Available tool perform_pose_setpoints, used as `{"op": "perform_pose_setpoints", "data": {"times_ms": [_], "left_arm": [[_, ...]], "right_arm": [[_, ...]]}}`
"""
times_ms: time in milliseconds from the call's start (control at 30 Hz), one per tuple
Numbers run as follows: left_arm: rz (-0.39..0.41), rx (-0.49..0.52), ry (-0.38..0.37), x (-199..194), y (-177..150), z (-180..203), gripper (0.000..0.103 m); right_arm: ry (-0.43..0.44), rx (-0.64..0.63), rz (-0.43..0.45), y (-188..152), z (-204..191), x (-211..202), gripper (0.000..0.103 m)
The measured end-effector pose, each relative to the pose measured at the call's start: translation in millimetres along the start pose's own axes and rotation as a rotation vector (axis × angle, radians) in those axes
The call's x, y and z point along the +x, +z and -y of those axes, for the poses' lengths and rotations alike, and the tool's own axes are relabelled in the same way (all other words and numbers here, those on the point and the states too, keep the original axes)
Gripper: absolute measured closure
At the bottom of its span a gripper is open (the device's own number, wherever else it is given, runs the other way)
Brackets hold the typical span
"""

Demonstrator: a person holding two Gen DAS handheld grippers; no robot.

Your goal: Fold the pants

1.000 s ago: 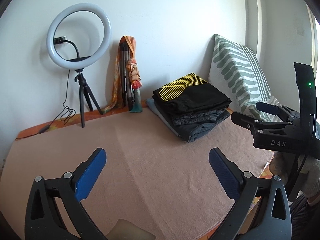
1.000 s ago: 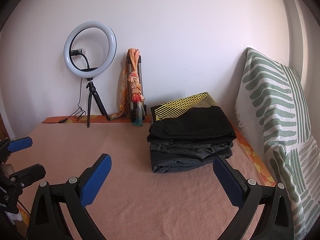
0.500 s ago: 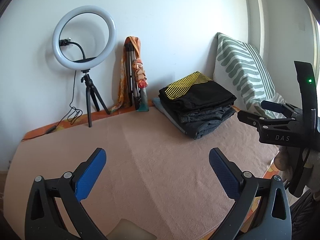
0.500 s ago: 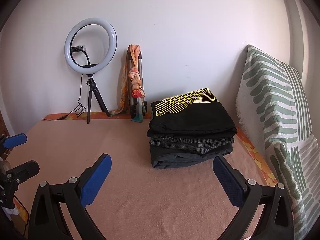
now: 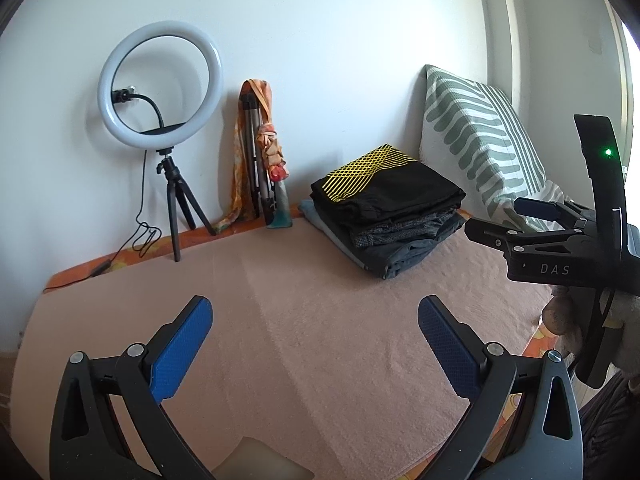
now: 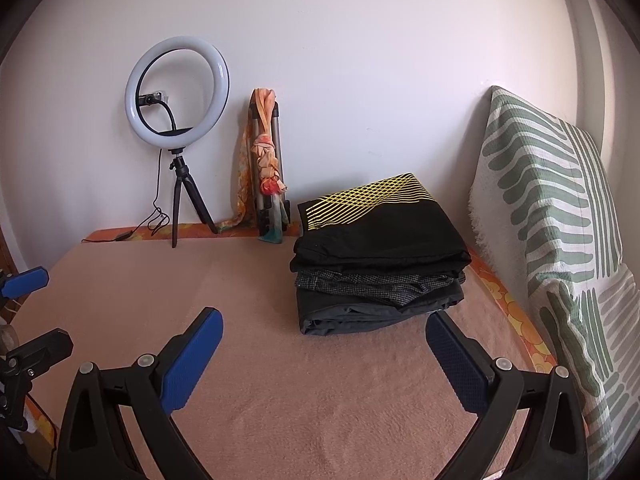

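A stack of folded dark pants lies at the back right of a pink blanket; the top pair is black with a yellow mesh print. My left gripper hovers open over the blanket's front, holding nothing. Equally open and holding nothing, my right gripper sits just in front of the stack. It also shows at the right edge of the left wrist view. The left gripper's fingers show at the left edge of the right wrist view.
A ring light on a small tripod stands by the back wall, its cable trailing left. A folded tripod wrapped in orange cloth leans beside it. A green striped pillow stands at the right.
Both grippers have drawn back and risen slightly; the stack and ring light sit a little further away in both views. Both stay open.
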State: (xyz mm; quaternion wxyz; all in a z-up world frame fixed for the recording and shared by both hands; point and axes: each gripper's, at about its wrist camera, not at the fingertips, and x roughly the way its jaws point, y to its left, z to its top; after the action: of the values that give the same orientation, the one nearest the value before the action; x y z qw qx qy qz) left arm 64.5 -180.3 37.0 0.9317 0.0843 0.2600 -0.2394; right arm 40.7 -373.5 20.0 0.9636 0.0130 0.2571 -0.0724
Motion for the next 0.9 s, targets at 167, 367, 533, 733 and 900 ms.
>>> {"op": "perform_pose_setpoints", "data": {"times_ms": [167,367,533,733,900], "left_arm": [[0.001,-0.001,-0.001,-0.4,0.4,-0.5,0.001],[-0.001,-0.007,-0.006,-1.6,0.7,-0.5,0.001],[0.000,-0.008,-0.007,-2.1,1.0,-0.8,0.001],[0.003,-0.009,-0.005,-4.3,2.1,-0.5,0.001],[0.002,-0.007,-0.005,-4.2,2.0,-0.6,0.001]], "right_arm": [[0.001,0.001,-0.001,0.1,-0.4,0.3,0.000],[0.004,0.004,-0.001,0.8,-0.6,1.1,0.000],[0.016,0.016,-0.013,-0.2,-1.2,3.2,0.000],[0.017,0.020,-0.011,0.1,-1.2,2.5,0.000],[0.017,0.019,-0.012,0.0,-1.9,2.2,0.000]]}}
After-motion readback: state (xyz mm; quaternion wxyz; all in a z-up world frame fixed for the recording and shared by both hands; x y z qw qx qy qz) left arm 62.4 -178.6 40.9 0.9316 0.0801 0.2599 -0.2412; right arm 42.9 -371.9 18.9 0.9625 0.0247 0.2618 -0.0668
